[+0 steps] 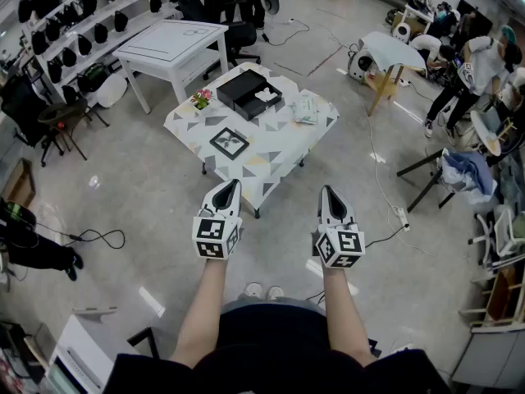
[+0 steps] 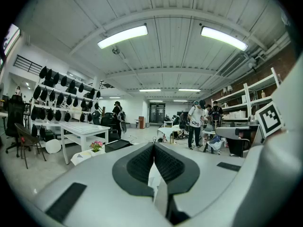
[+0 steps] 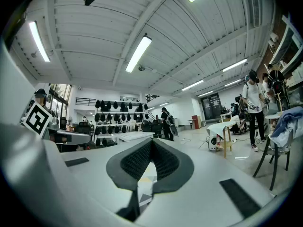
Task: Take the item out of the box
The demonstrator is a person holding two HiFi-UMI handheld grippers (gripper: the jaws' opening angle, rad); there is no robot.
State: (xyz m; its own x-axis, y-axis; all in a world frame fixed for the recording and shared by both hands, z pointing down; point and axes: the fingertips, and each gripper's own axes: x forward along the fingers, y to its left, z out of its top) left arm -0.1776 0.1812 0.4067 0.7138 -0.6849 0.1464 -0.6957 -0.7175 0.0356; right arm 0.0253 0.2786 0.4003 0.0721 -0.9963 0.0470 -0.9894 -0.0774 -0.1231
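A black box [image 1: 250,93] lies open on a low table with a patterned cloth [image 1: 275,150], a pale item [image 1: 265,97] in its right half. The table stands well ahead of me across the floor. My left gripper [image 1: 233,184] and right gripper [image 1: 326,190] are held side by side in front of my body, short of the table's near edge. Both are shut, with nothing between the pads. In the left gripper view the left gripper [image 2: 154,146] points toward the box [image 2: 117,144]. The right gripper view shows the right gripper [image 3: 151,141] with its pads meeting at the tip.
On the cloth also sit a small pot of pink flowers [image 1: 202,98], a framed picture [image 1: 230,143] and some packets [image 1: 307,107]. A white table [image 1: 172,43] and shelves of dark gear stand at the back left. People work at the far right. Cables [image 1: 98,238] cross the floor.
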